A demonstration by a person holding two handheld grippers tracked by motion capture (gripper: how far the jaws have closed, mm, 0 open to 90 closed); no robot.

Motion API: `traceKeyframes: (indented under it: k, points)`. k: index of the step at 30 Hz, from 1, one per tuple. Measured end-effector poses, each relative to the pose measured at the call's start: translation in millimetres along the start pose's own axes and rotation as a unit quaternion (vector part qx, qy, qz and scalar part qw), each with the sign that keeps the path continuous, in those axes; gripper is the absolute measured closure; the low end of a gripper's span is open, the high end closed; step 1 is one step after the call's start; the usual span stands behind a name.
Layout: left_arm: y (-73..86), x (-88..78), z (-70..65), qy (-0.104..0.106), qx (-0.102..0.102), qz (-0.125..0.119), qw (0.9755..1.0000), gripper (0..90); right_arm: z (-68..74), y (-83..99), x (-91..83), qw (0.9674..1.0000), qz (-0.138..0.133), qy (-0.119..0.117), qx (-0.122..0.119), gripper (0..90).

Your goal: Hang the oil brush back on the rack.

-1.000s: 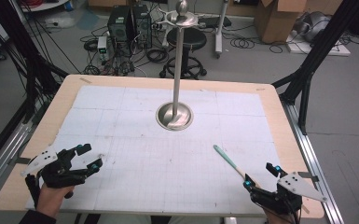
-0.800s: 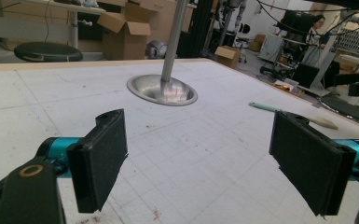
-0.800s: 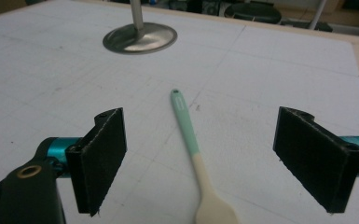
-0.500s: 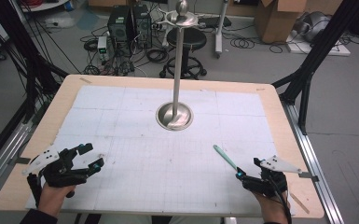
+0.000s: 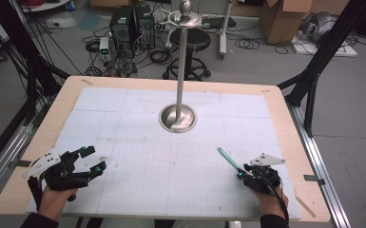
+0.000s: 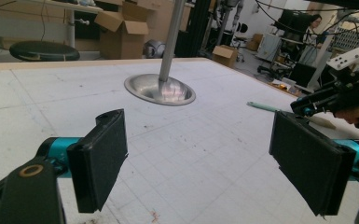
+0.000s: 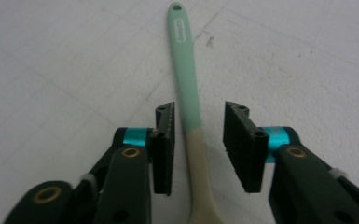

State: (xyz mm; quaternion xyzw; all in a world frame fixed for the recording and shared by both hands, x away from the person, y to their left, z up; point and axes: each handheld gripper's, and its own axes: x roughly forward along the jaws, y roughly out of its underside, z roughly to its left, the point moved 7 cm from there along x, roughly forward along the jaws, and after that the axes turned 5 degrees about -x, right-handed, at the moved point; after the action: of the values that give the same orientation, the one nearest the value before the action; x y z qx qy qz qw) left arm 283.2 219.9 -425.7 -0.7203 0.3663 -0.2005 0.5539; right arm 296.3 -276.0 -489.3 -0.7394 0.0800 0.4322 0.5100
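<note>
Spatula [image 7: 185,79], centre frame on the table [image 5: 285,118], sits between the right tool's [image 7: 197,140] narrowly parted jaws; closing comes next. Left tool [image 6: 205,154] gapes wide.

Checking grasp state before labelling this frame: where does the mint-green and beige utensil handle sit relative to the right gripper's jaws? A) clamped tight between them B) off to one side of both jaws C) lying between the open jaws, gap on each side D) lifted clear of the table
C: in the right gripper view the mint-green and beige utensil handle lies flat on the white gridded mat between the right gripper's open jaws, a gap showing on each side.
</note>
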Motion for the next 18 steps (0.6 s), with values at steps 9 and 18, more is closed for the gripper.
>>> traceKeyframes:
  k: [9,18]
  points:
    - [-0.1,-0.1,0.0,0.0,0.0,0.0,1.0,19.5,2.2,-2.2,0.9,0.9996,0.02,-0.017,-0.007,81.8]
    - [-0.6,-0.5,0.2,-0.001,-0.002,-0.002,1.0,19.7,3.0,-6.0,1.3,0.9987,0.047,-0.014,-0.016,82.7]
